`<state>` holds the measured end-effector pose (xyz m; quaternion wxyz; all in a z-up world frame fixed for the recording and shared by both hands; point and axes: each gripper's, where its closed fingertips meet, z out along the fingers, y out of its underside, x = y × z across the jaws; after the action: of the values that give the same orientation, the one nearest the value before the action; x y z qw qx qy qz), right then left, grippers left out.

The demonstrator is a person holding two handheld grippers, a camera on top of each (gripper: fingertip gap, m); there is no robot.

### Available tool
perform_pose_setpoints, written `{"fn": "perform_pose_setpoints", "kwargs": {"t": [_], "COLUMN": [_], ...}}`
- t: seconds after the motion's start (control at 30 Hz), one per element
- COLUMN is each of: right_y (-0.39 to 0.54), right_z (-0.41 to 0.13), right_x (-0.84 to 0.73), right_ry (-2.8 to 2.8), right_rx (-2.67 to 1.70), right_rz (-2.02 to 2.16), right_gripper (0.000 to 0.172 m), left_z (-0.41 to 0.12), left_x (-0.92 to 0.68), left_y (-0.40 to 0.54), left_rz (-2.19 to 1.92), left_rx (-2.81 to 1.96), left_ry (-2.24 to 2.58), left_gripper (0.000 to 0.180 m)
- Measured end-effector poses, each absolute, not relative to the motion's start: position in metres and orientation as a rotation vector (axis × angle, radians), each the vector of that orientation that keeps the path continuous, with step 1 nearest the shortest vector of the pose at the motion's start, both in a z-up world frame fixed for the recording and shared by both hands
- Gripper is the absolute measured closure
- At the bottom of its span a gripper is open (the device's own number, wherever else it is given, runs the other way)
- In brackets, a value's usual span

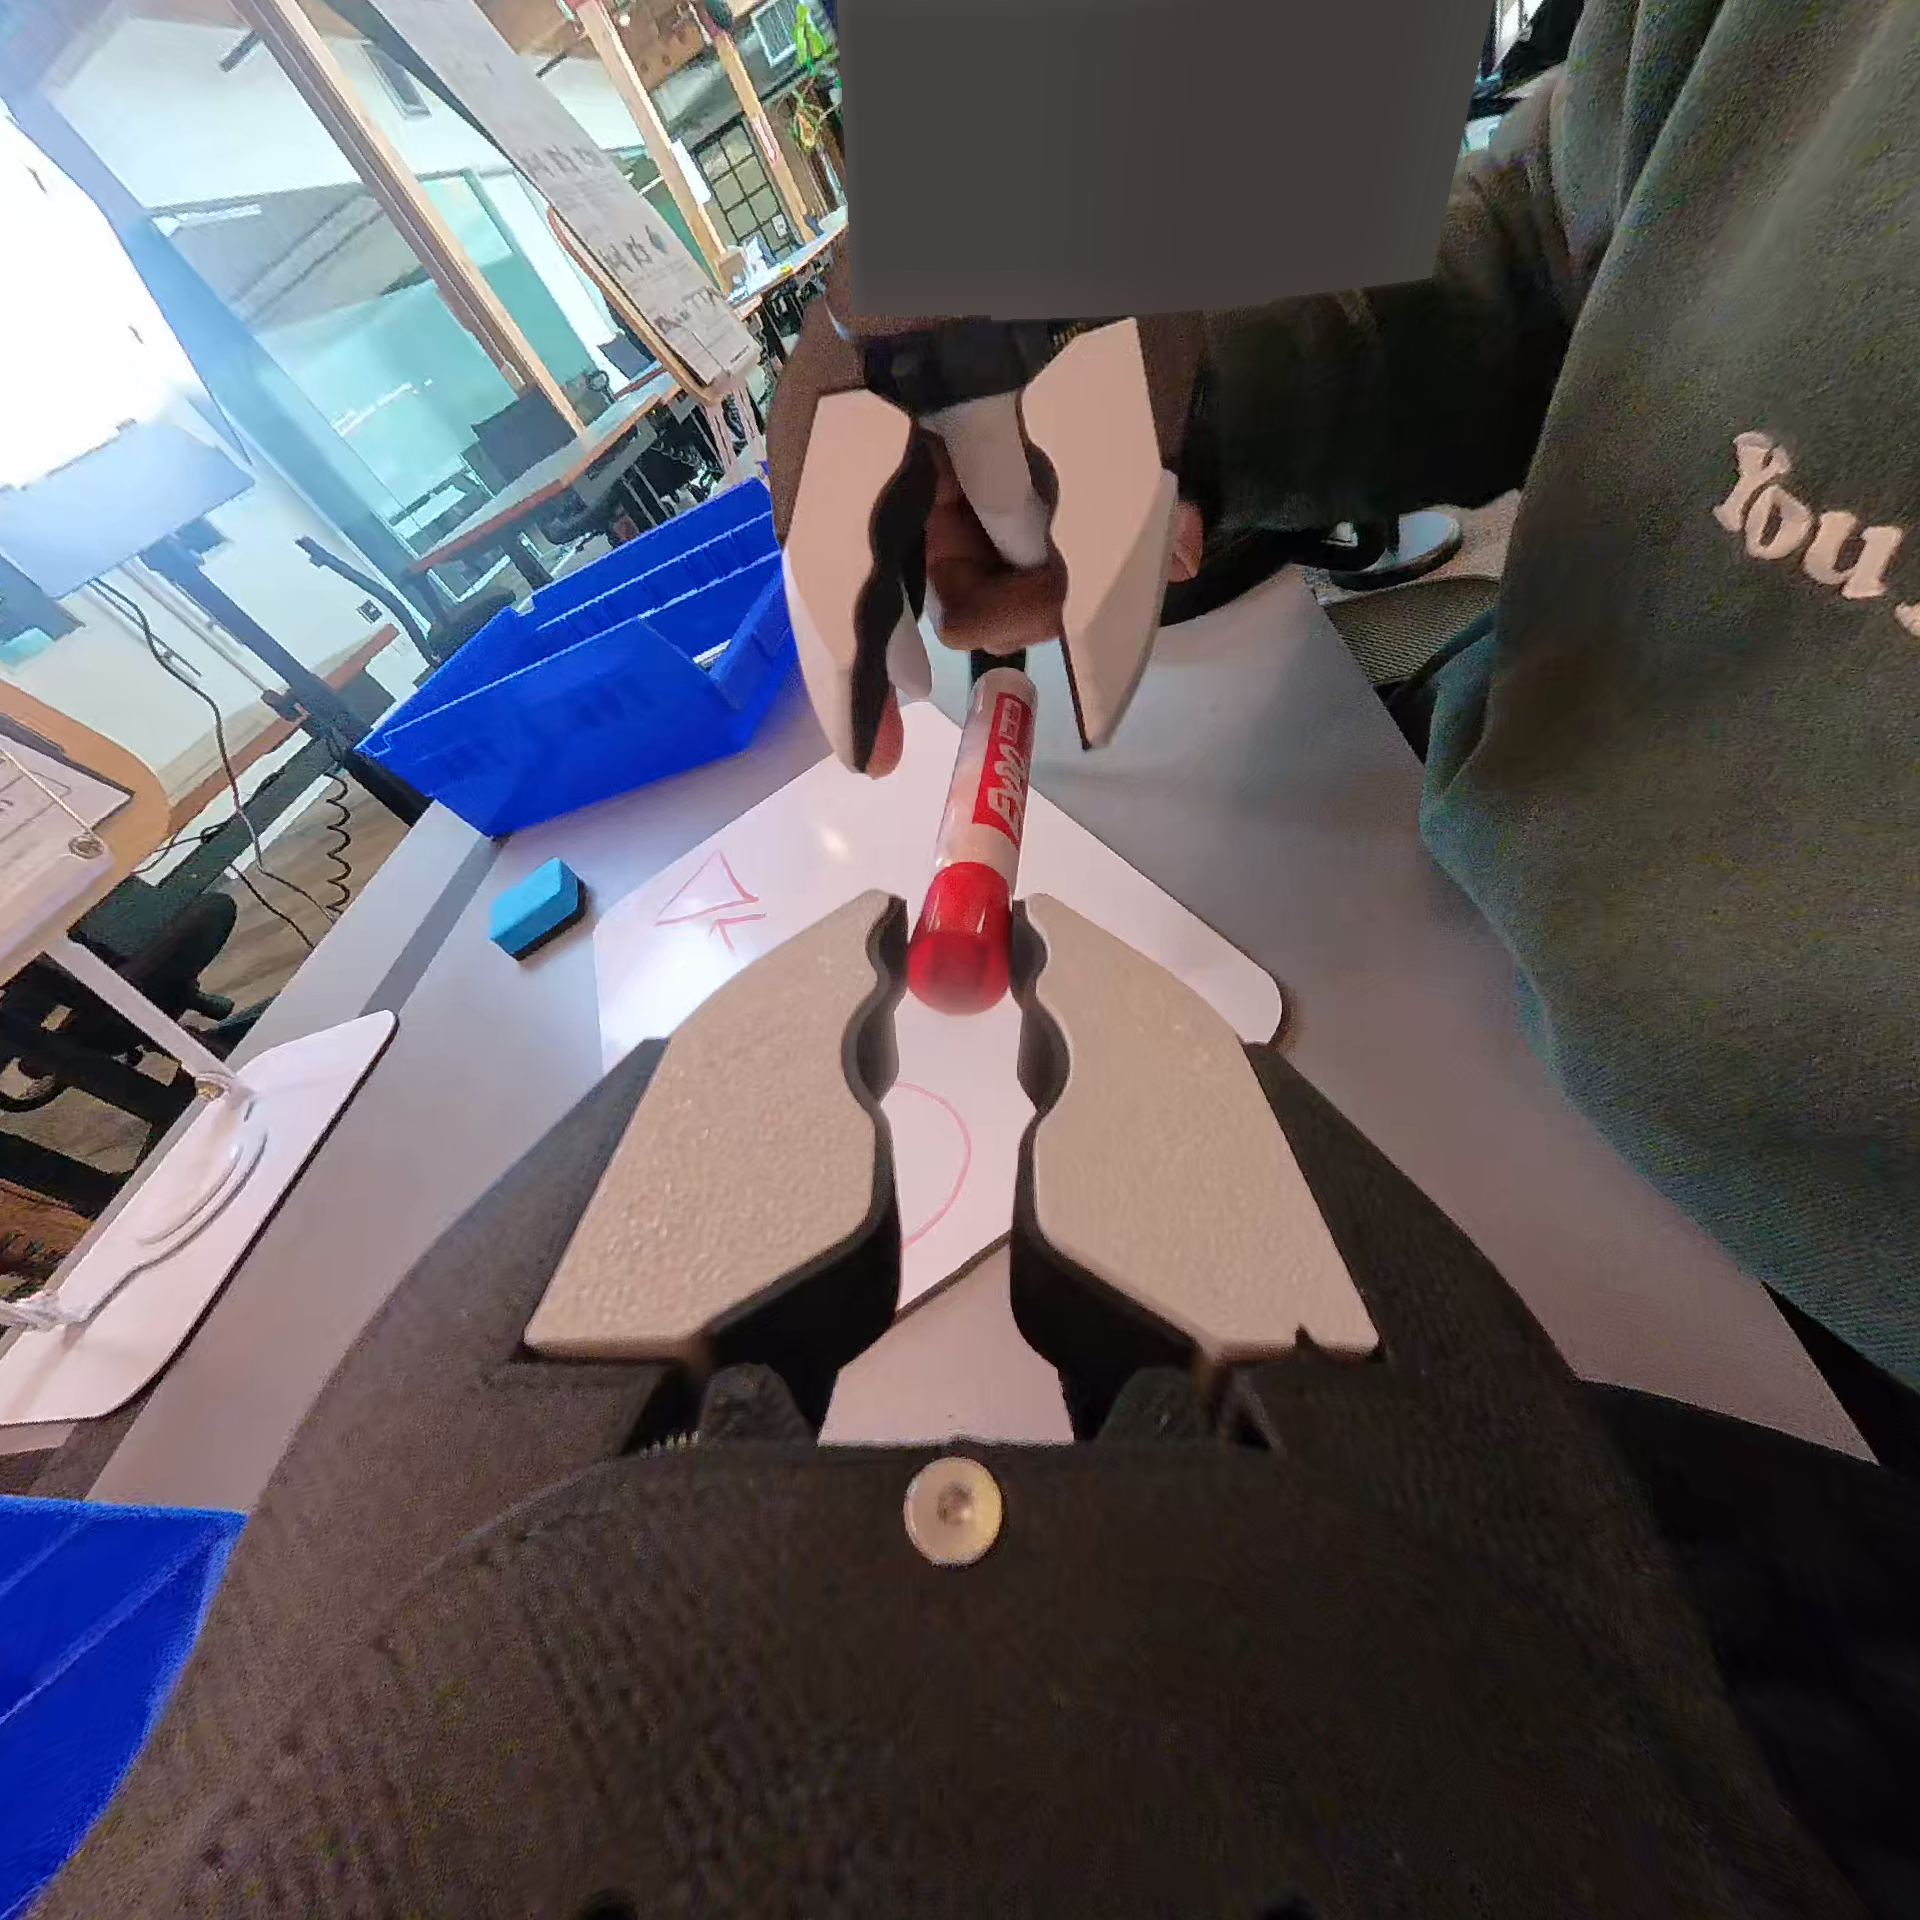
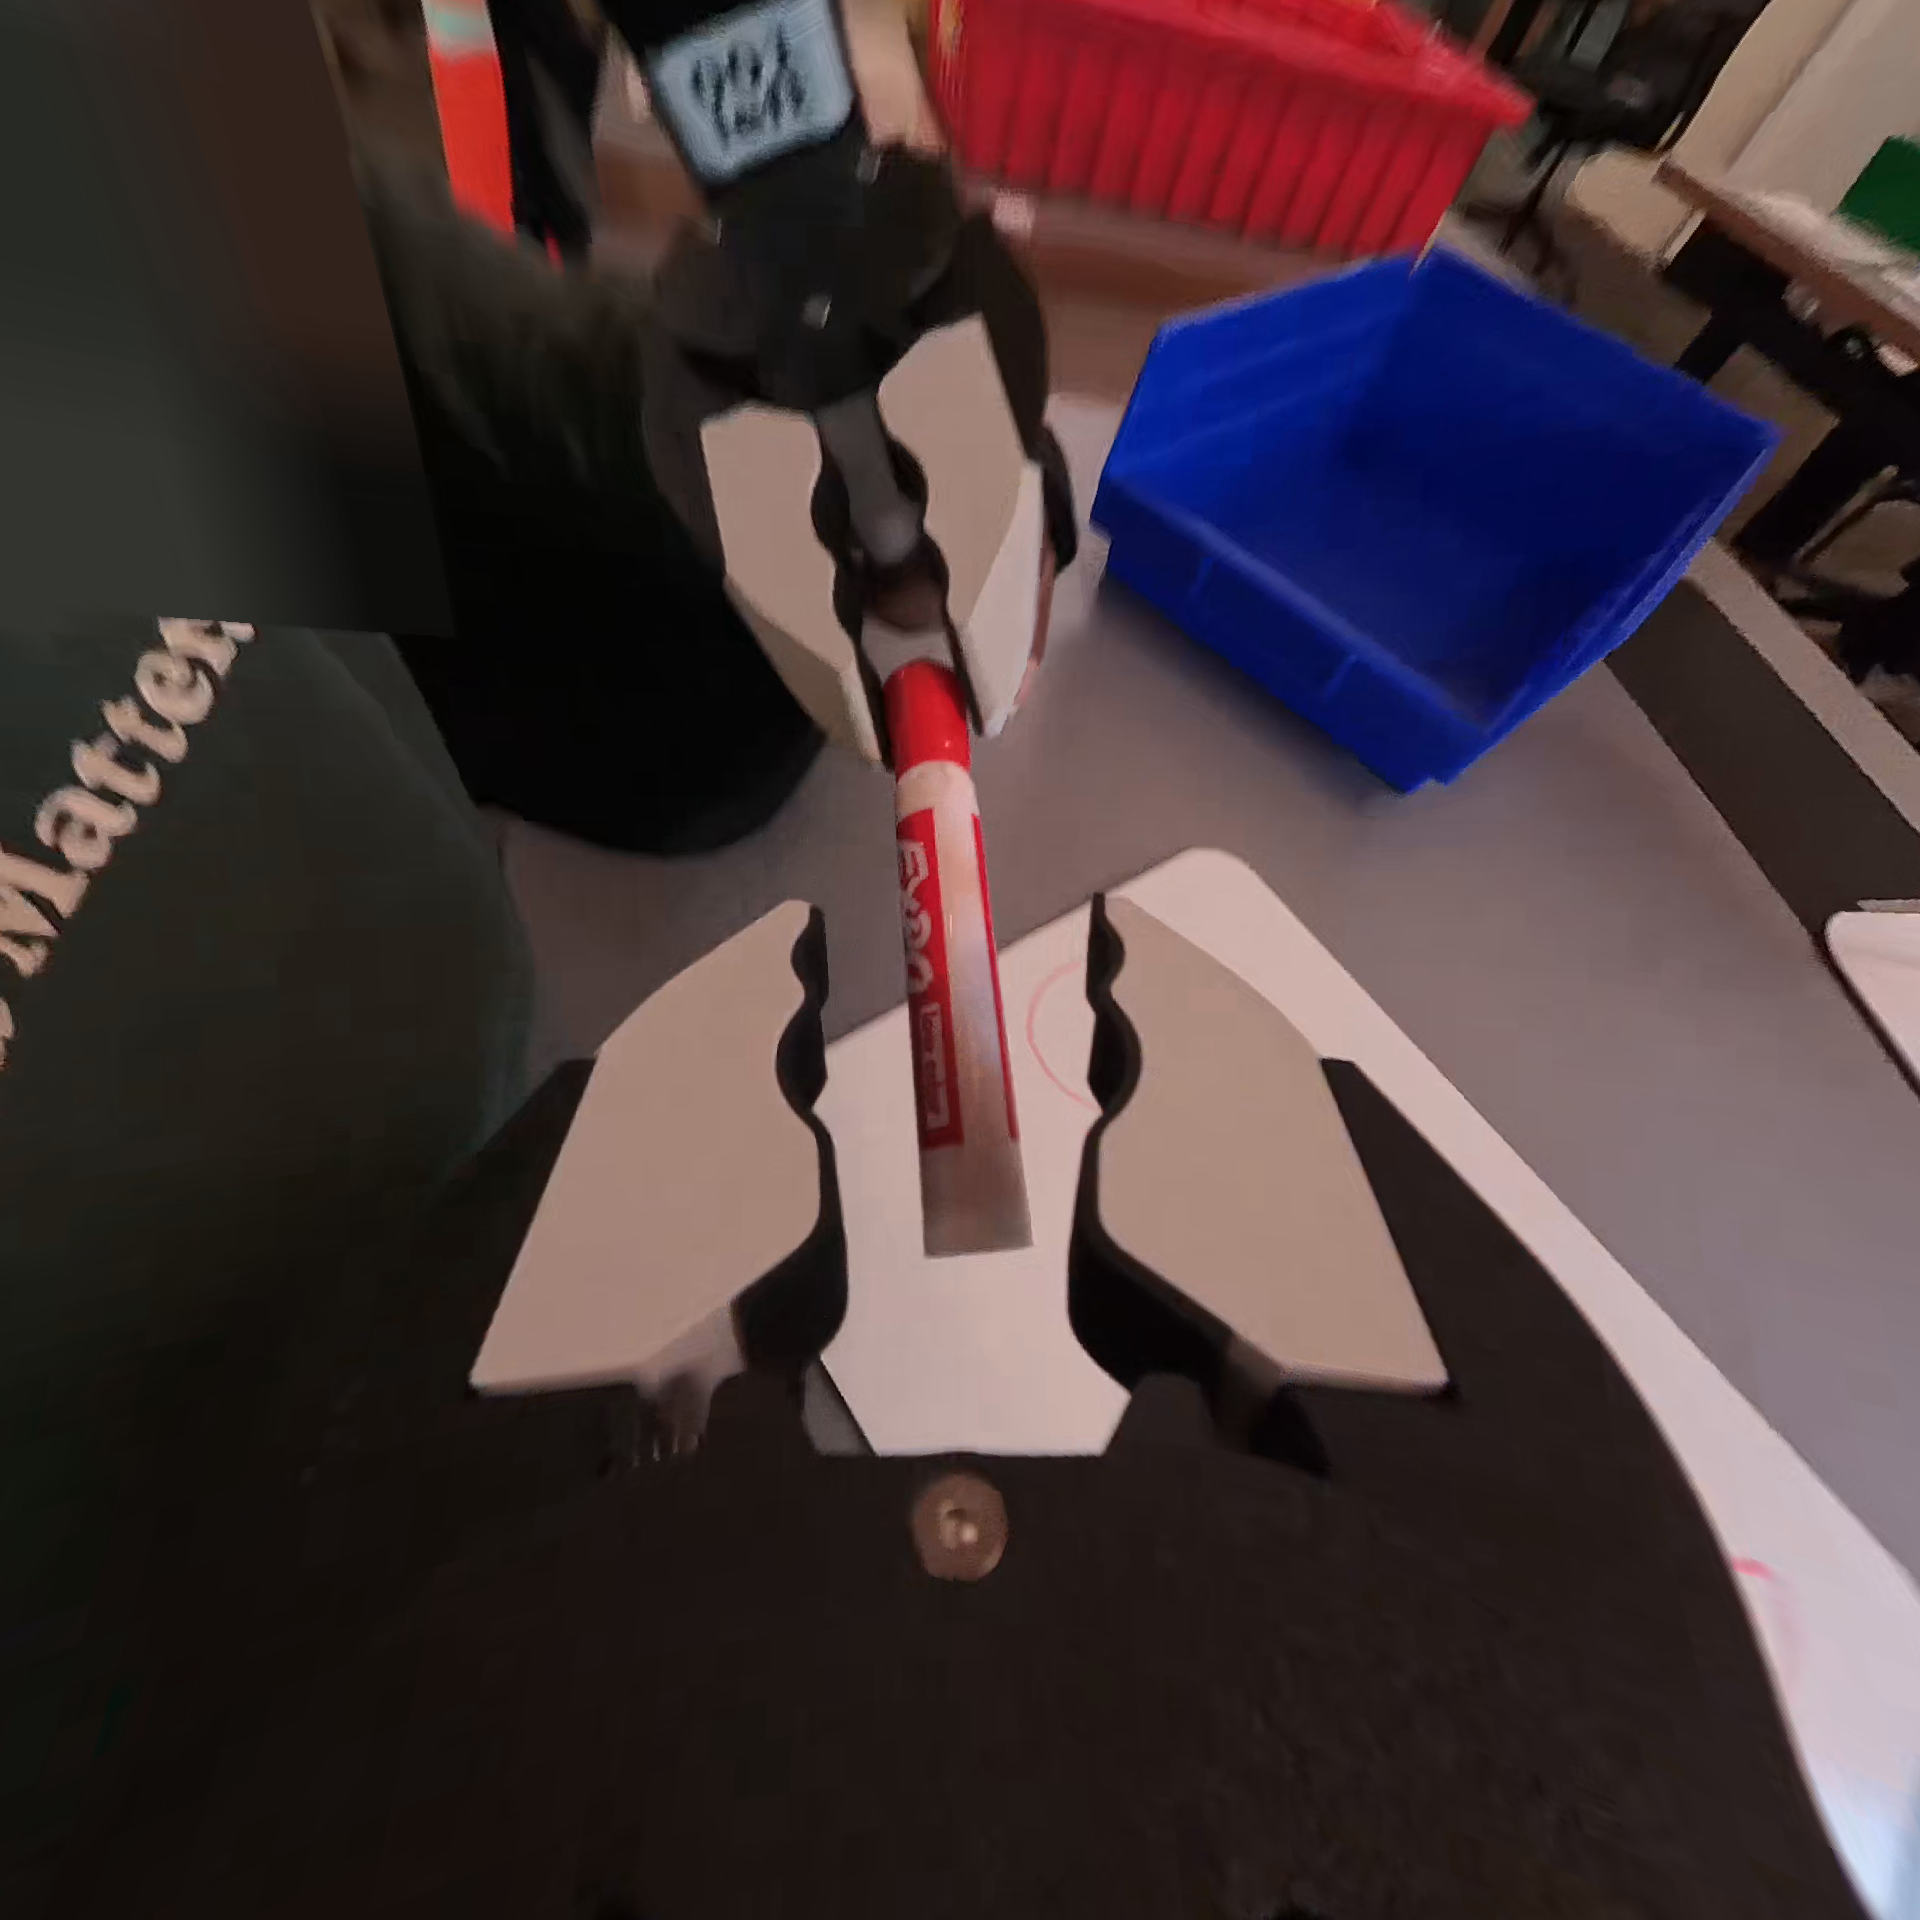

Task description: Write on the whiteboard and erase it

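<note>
Holding the red cap (image 1: 961, 940) of the marker (image 1: 982, 790) with my left tongs (image 1: 958, 951), I have both pads pressed tight on it — one on each side. The marker's white body sticks out away from me, up in the air over the whiteboard (image 1: 1143, 914).

My right tongs (image 2: 956, 1013) are wide open. The marker body (image 2: 961, 1039) runs between the two fingers, but there is a gap on each side, so they hold nothing.

The whiteboard lies flat on the grey table (image 1: 1403, 987), just under both tongs. It has red marks on it — a triangle (image 1: 707, 894) on its far left part and a curved line (image 2: 1055, 1034) near the middle.

A small blue eraser (image 1: 535, 906) sits on the table just left of the whiteboard. A blue bin (image 1: 582, 675) stands farther off behind it.
</note>
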<state>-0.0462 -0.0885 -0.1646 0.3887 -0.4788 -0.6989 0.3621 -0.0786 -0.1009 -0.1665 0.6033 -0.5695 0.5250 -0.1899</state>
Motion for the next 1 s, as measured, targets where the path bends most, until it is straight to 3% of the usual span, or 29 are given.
{"fn": "perform_pose_setpoints", "kwargs": {"t": [0.1, 0.23, 0.47, 0.57, 0.7, 0.83, 1.0], "right_y": [-0.087, -0.086, -0.067, 0.018, 0.213, 0.338, 0.37], "right_z": [-0.18, -0.198, -0.188, -0.139, -0.087, -0.144, -0.238], "right_x": [-0.049, -0.055, -0.051, -0.026, 0.081, 0.177, 0.203], "right_ry": [-1.914, -1.999, -1.914, -1.563, -0.983, -0.643, -0.457], "right_rx": [-1.186, -1.168, -1.294, -1.457, -1.748, -2.158, -2.462], "right_rz": [0.709, 0.596, 0.753, 0.758, 0.485, 0.326, 0.393], "right_gripper": [0.127, 0.15, 0.152, 0.153, 0.152, 0.152, 0.151], "left_z": [-0.174, -0.177, -0.176, -0.174, -0.182, -0.195, -0.208], "left_x": [-0.077, -0.074, -0.08, -0.1, -0.109, -0.103, -0.104], "left_y": [-0.099, -0.098, -0.079, -0.065, -0.058, -0.056, -0.054], "left_rz": [-0.42, -0.436, -0.478, -0.484, -0.506, -0.476, -0.47], "left_rx": [-1.347, -1.365, -1.417, -1.461, -1.507, -1.534, -1.575], "left_ry": [1.232, 1.22, 1.074, 0.98, 0.94, 0.987, 0.993], "left_gripper": [0.161, 0.161, 0.159, 0.16, 0.166, 0.169, 0.172]}}
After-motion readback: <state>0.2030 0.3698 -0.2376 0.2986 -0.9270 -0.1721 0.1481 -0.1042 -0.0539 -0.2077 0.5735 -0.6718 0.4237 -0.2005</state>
